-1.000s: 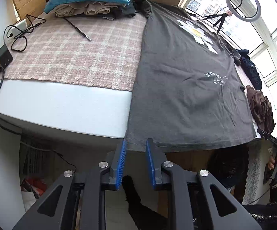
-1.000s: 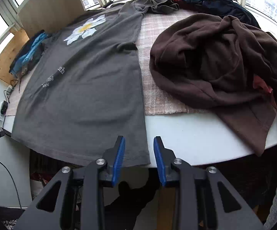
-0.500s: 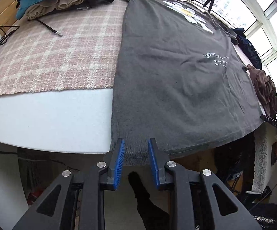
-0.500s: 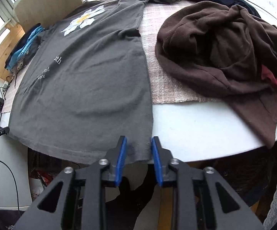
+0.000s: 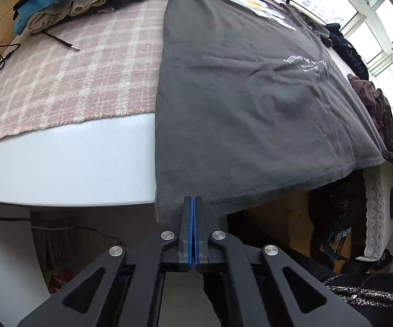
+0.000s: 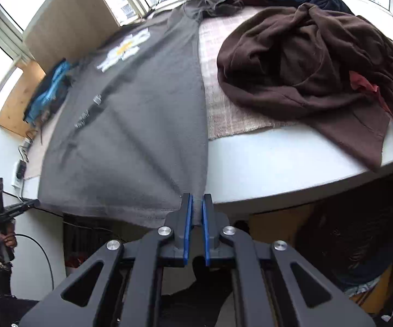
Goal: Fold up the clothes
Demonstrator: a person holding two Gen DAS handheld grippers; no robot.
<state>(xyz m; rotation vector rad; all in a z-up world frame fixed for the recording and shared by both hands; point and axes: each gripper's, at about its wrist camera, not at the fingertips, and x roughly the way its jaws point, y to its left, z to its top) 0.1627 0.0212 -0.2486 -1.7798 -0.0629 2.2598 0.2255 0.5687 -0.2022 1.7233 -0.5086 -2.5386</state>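
Left wrist: left claw point(image 5: 193, 201) just clamped T-shirt point(image 5: 251, 103) hem | right claw point(image 6: 195, 204) apparently pinching hem too

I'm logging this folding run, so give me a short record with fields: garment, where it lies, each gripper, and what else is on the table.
garment: grey T-shirt with daisy print, spread flat
position: hem hangs over the table edge
left gripper: just closed, shut on the hem's left corner
right gripper: just closed, pinching the hem's right corner
underlay: pink plaid cloth
right of shirt: brown hoodie, crumpled
far left: folded stack
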